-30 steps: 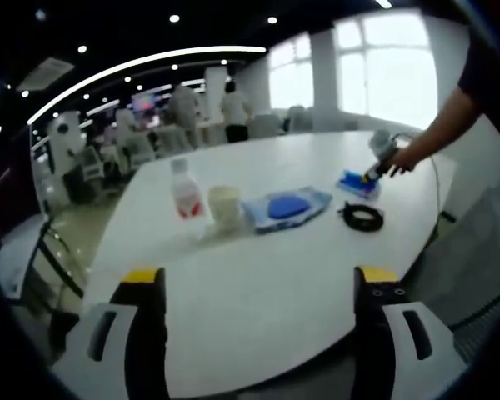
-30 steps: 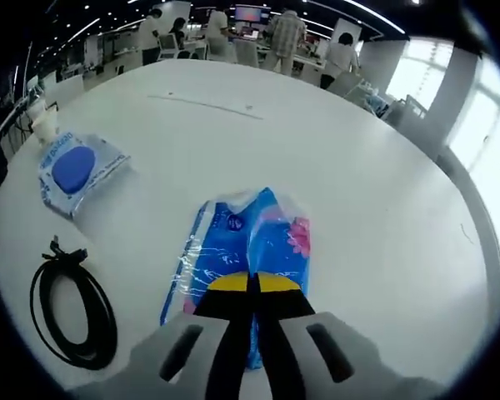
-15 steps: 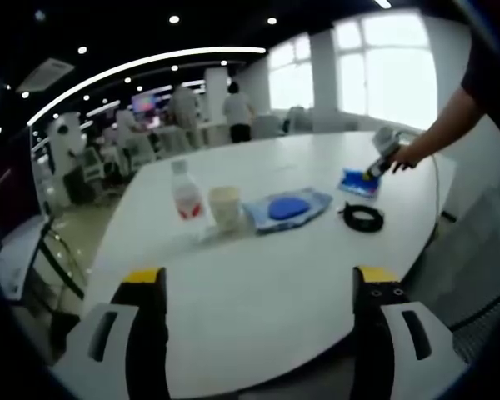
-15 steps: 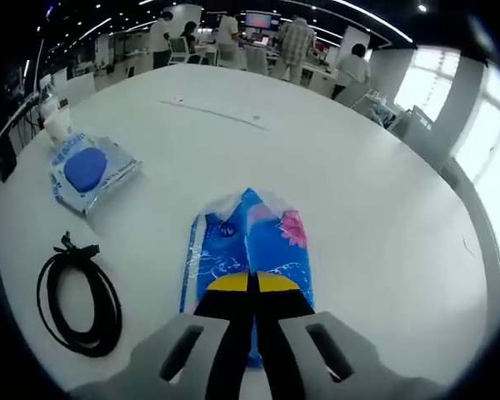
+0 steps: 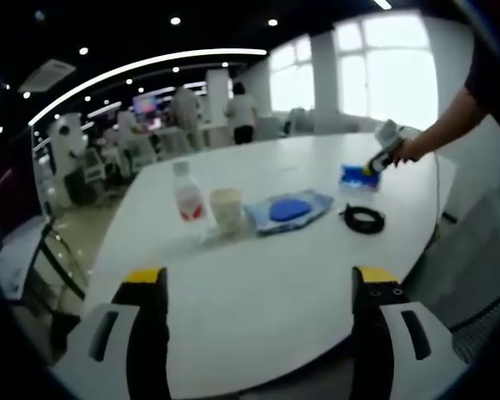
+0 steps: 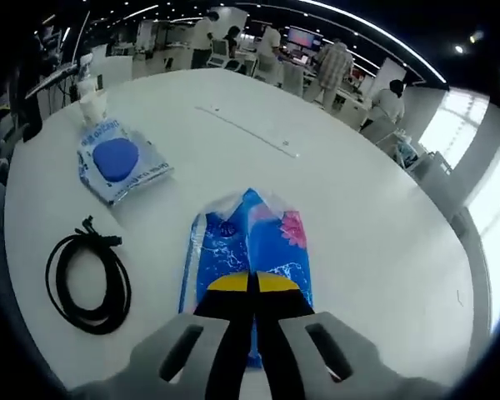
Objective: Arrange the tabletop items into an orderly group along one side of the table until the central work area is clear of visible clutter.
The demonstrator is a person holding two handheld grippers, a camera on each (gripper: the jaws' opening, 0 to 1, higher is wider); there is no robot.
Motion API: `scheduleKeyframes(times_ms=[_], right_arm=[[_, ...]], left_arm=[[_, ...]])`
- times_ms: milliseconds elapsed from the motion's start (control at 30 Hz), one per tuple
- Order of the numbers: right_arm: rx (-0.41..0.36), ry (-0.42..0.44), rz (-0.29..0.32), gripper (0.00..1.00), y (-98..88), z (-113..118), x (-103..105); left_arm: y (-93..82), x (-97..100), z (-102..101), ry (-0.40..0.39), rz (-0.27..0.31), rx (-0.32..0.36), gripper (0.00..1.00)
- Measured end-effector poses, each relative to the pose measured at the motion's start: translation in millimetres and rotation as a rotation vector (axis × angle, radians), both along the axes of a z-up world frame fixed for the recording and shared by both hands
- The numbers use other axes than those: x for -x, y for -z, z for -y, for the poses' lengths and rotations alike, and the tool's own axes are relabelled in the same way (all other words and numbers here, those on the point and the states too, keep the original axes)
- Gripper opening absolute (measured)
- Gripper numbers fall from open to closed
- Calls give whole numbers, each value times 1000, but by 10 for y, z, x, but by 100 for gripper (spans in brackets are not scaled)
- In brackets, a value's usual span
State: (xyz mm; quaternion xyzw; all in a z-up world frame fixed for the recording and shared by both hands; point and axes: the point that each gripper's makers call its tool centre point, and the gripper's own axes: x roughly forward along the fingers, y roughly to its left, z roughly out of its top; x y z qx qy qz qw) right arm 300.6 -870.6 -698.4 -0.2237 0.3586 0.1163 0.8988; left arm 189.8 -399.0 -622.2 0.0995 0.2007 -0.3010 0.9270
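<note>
Lifted slightly since before, the blue packet (image 6: 248, 250) hangs clamped in the right hand-held gripper (image 6: 252, 287) above the bench (image 6: 358, 208); left hand-held gripper (image 5: 258, 287) gapes wide, empty.

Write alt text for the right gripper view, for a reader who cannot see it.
The right gripper, jaws shut, grips the near edge of a blue plastic packet over a white table. A coiled black cable lies to the left, with a clear pouch with a blue disc farther back.

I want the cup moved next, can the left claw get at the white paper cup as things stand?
Probably yes: the left claw is open, with bare white table between it and the white paper cup.
</note>
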Motion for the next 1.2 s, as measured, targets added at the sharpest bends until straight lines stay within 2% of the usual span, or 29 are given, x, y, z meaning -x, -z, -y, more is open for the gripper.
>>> scheduleKeyframes(times_ms=[267,533,733,833,1200], right_arm=[[17,-136,-9,0,-81,-171,-50],[25,-266,-39,0,-49,-363,-60],[74,-371,-47,0,-22,-454,-93],[129,-431,-64,0,29,-466,-97],[199,-473,-110,0,206,-459,-50]], left_arm=[[0,-5,-3,-1,1,-2,88],[19,-8,-18,-3,-3,-11,88],[29,-6,-23,-3,-4,-17,88],[28,-7,-25,-5,-4,-19,88],[42,-2,-22,-1,-7,-27,87]])
